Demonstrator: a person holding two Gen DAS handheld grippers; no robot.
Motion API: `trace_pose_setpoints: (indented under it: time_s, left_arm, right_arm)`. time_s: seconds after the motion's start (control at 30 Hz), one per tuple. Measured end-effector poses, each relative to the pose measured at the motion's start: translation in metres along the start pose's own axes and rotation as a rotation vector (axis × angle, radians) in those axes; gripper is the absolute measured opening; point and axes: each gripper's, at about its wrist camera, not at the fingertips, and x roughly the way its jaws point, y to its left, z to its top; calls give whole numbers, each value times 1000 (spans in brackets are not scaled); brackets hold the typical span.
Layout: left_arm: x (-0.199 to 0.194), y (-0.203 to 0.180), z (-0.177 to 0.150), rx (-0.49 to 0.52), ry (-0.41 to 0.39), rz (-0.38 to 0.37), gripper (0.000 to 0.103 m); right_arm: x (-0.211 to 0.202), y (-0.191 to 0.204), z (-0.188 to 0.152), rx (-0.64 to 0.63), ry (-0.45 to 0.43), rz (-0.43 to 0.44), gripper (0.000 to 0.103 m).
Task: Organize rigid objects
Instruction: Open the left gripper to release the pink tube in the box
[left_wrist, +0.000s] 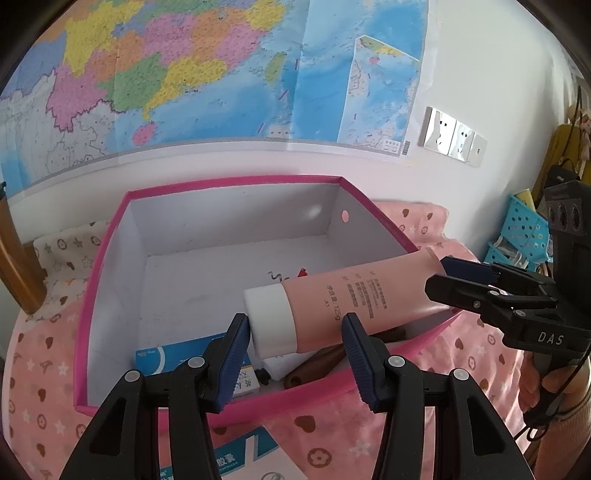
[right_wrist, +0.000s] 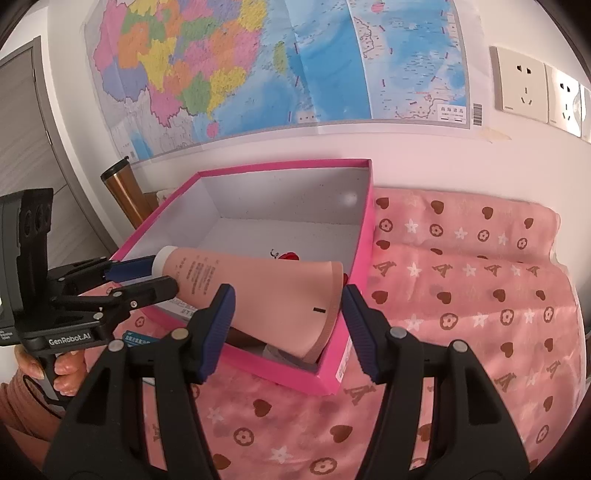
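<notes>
Holding both sets of jaws released, I bracket one tube from opposite ends. My left gripper (left_wrist: 295, 332) stands spread around the white cap. One pad sits just beside the cap, but I cannot tell whether it touches. My right gripper (right_wrist: 286, 299) stands equally spread around the flat crimped tail; neither side is clenched.

The pink tube (left_wrist: 351, 295) lies tilted across the near right corner of the pink box (left_wrist: 236, 181). Its tail projects over the rim and its cap is inside, above items already stowed. Those items include a blue carton (left_wrist: 166, 358) and a brown object (left_wrist: 321, 362).

Handling judgement: the tube is light, with a soft body that dents under pressure and a smooth skin that may slip. The cap is the only stiff part. Take hold there or at the shoulder just behind it. The crimp is thin and would pivot.

The box rests on a pink blanket (right_wrist: 461, 295). Beyond it, a map (left_wrist: 184, 74) hangs on the wall.
</notes>
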Motion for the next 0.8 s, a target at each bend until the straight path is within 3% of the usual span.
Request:
trace_pose_setpoints:
  time_s: [0.8]
  left_arm:
    - [19, 5, -2, 2, 43, -3, 51]
  right_arm:
    - [5, 9, 2, -34, 0, -46, 62]
